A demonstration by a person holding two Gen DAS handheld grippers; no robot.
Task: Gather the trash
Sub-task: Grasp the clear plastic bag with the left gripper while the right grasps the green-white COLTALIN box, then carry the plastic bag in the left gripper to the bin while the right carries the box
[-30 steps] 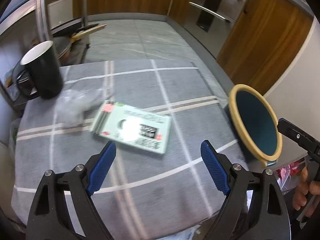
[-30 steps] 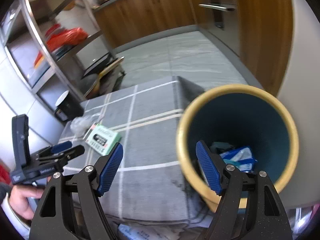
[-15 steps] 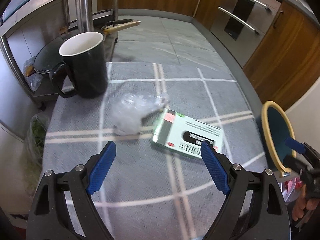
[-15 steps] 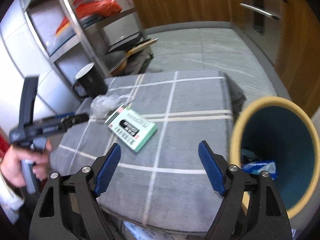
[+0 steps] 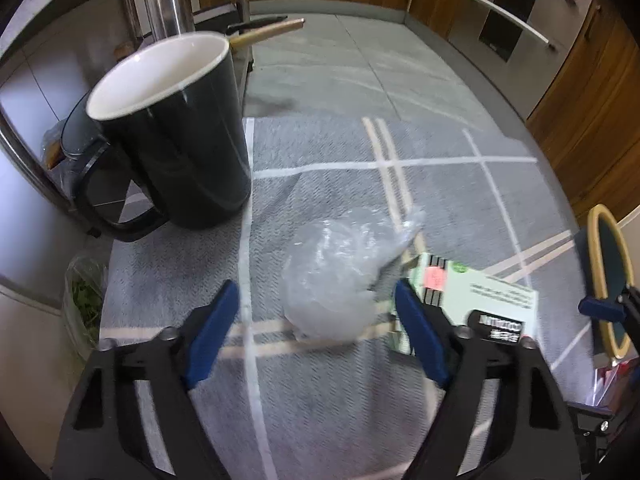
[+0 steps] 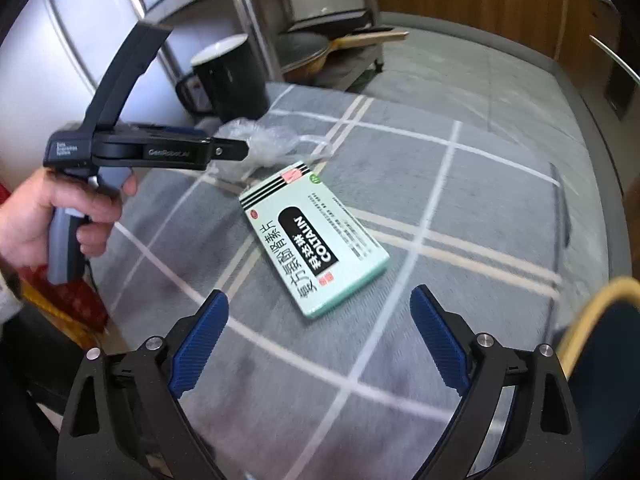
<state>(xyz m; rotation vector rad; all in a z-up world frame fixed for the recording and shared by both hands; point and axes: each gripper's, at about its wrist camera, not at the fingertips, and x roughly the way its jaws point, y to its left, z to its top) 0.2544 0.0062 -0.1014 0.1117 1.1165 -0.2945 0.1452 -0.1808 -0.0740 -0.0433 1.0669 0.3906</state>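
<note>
A crumpled clear plastic bag (image 5: 336,280) lies on the grey checked cloth (image 5: 320,400), beside a pale green medicine box (image 5: 484,304). My left gripper (image 5: 316,300) hovers over the bag with its jaws closing. The bag sits between the blue pads, which are not pressing on it. In the right wrist view the box (image 6: 316,240) lies flat just ahead of my right gripper (image 6: 319,300), whose jaws are opening with nothing between them. There the left gripper (image 6: 224,152), held by a hand, reaches the plastic bag (image 6: 264,140).
A black mug (image 5: 180,140) with a white inside stands close behind the bag, to the left. A blue bin with a yellow rim (image 6: 592,300) stands off the table's right edge. A metal shelf rack (image 6: 256,40) with pans is behind the mug.
My left gripper has moved in over the plastic bag and its jaws have narrowed. My right gripper has swung away from the bin to the green box, and its jaws have widened.
</note>
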